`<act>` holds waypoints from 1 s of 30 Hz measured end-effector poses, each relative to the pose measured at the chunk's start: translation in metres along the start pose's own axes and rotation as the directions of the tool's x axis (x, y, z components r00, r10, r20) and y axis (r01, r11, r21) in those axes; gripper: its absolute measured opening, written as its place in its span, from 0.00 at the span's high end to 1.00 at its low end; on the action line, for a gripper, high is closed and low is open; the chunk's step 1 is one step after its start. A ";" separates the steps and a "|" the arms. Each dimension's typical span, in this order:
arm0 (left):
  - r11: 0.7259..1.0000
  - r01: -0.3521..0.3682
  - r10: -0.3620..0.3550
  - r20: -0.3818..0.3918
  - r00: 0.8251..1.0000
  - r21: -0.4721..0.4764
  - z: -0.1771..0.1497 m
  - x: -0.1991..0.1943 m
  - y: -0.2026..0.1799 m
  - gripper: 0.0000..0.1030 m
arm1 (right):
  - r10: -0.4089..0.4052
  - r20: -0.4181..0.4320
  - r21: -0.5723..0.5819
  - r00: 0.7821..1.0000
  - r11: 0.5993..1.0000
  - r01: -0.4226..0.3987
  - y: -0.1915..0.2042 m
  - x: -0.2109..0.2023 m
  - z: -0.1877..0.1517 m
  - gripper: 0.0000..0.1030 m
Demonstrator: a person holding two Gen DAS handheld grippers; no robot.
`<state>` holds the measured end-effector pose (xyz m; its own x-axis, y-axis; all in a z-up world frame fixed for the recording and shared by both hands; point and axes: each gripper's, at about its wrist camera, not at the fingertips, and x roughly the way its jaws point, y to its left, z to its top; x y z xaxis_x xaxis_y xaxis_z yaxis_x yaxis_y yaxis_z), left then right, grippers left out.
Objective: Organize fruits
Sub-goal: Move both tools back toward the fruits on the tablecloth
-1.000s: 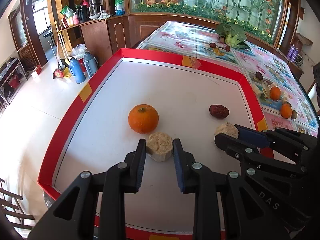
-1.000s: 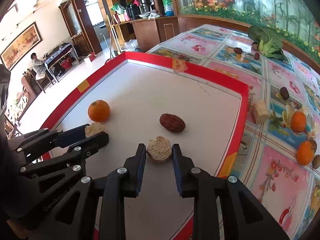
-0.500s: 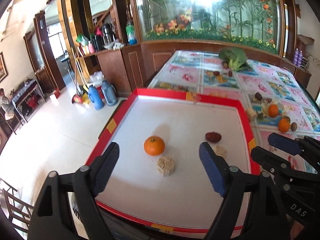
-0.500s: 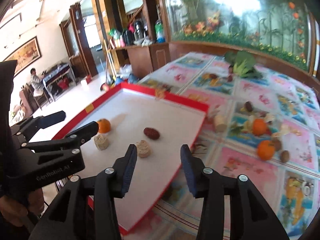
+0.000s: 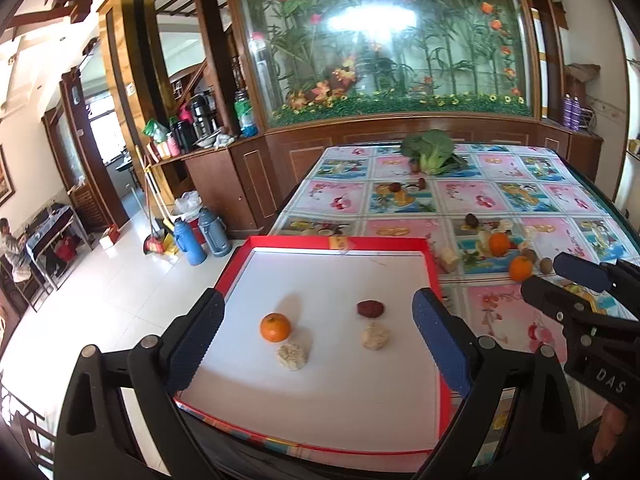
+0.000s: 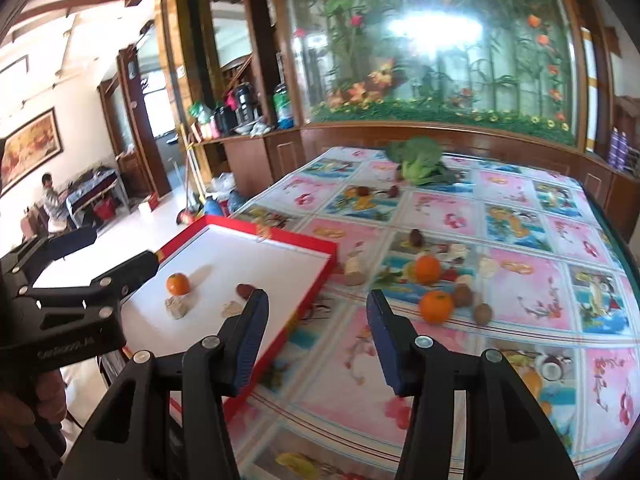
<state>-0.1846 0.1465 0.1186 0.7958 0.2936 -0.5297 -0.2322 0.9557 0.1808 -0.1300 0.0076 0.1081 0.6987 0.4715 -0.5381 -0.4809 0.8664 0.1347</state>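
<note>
A red-rimmed white tray [image 5: 432,272] holds an orange [image 5: 275,327], a dark red date [image 5: 370,308] and two beige lumps [image 5: 293,356] [image 5: 375,336]. My left gripper [image 5: 318,300] hovers above and short of them, its jaws opening wide with nothing between them. My right gripper [image 6: 317,298] hangs over the flowered tablecloth just right of the tray [image 6: 320,248], its jaws opening and empty. Ahead of it on the cloth lie two oranges [image 6: 427,269] [image 6: 436,306], two kiwis [image 6: 463,295] [image 6: 483,313] and a beige chunk [image 6: 354,267].
A leafy green vegetable [image 6: 420,160] and small dark fruits [image 6: 416,237] lie farther back on the table. A wooden cabinet with a large aquarium stands behind it. Flasks [image 5: 194,240] and a broom stand on the floor at left. A person sits far left [image 6: 50,204].
Both grippers let go of the beige lumps, opened, and drew back and up from the tray. The right one swung right, over the tablecloth.
</note>
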 end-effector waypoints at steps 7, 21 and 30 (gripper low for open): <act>0.997 0.049 -0.050 0.013 0.999 0.064 0.005 -0.008 -0.035 0.08 | -0.047 0.043 0.085 0.998 0.995 0.044 -0.038 -0.022 -0.002 0.50; 0.993 0.065 -0.066 0.012 0.998 0.102 0.005 -0.018 -0.061 0.08 | -0.051 0.068 0.153 0.996 0.987 0.040 -0.067 -0.035 -0.006 0.50; 0.989 0.108 -0.107 -0.024 0.994 0.103 0.004 -0.010 -0.066 0.08 | -0.075 0.050 0.145 0.996 0.987 0.067 -0.077 -0.035 -0.010 0.48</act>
<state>-0.1749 0.0803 0.1151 0.8024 0.1905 -0.5656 -0.0857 0.9746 0.2067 -0.1227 -0.0774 0.1085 0.7583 0.4129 -0.5045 -0.3512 0.9107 0.2174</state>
